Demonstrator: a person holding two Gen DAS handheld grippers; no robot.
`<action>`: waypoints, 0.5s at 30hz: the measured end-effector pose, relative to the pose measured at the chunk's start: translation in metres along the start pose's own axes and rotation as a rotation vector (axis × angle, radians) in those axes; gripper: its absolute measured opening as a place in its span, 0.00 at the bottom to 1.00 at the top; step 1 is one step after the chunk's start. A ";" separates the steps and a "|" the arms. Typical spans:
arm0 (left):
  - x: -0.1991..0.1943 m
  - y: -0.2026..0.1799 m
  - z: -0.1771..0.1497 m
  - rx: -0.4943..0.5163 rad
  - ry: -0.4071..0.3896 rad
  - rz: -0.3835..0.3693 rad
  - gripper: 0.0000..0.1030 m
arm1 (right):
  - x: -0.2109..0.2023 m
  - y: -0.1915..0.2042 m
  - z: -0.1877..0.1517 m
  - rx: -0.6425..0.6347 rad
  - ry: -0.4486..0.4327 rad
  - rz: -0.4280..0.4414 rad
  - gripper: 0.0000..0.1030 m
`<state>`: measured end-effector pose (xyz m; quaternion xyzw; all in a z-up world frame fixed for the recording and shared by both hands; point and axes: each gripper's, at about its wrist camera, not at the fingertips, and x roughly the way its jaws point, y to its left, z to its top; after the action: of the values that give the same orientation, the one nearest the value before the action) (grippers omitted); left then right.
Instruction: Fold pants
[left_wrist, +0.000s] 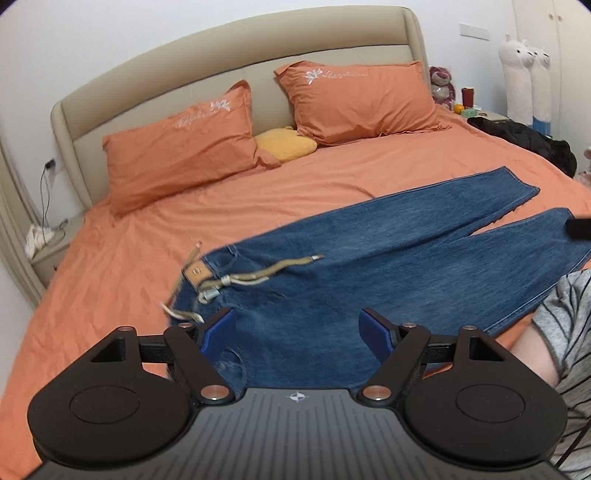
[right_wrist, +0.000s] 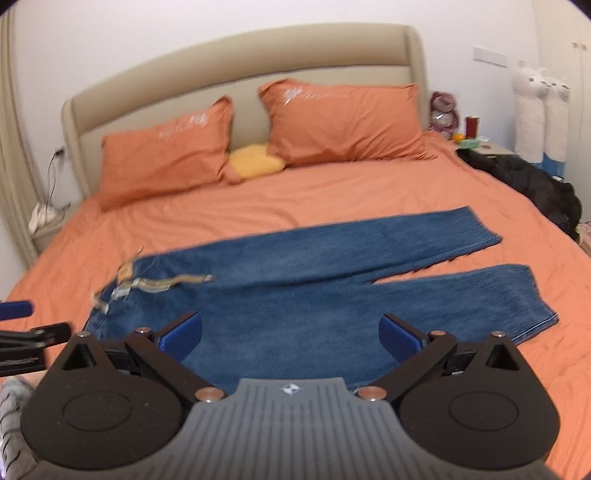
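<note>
Blue jeans (left_wrist: 369, 258) lie flat on the orange bed, waist at the left with a beige belt (left_wrist: 266, 275), both legs spread toward the right. They also show in the right wrist view (right_wrist: 314, 291), belt (right_wrist: 166, 284) at the left. My left gripper (left_wrist: 297, 328) is open and empty above the waist and seat area. My right gripper (right_wrist: 290, 332) is open and empty above the thigh area near the front edge. A tip of the right gripper (left_wrist: 580, 229) shows at the right edge of the left view, and the left gripper (right_wrist: 22, 332) shows at the left edge of the right view.
Two orange pillows (right_wrist: 166, 151) (right_wrist: 343, 122) and a yellow cushion (right_wrist: 255, 160) lie by the beige headboard (right_wrist: 221, 62). A black garment (right_wrist: 528, 181) lies at the bed's right edge. A nightstand with small items (right_wrist: 476, 142) and plush toys (right_wrist: 539, 114) stand at the right.
</note>
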<state>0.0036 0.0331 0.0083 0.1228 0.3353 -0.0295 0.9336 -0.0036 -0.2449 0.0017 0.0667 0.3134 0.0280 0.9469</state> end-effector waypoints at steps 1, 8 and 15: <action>0.001 0.005 0.002 0.011 -0.004 -0.010 0.83 | 0.000 -0.007 0.003 -0.009 -0.017 -0.017 0.94; 0.024 0.032 0.020 0.156 0.103 -0.174 0.68 | 0.008 -0.049 0.027 -0.199 -0.091 -0.099 0.79; 0.097 0.039 0.013 0.363 0.403 -0.308 0.52 | 0.044 -0.097 0.053 -0.390 -0.070 -0.247 0.56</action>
<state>0.0919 0.0705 -0.0354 0.2387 0.5176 -0.2052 0.7956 0.0638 -0.3427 0.0038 -0.1552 0.2750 -0.0303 0.9483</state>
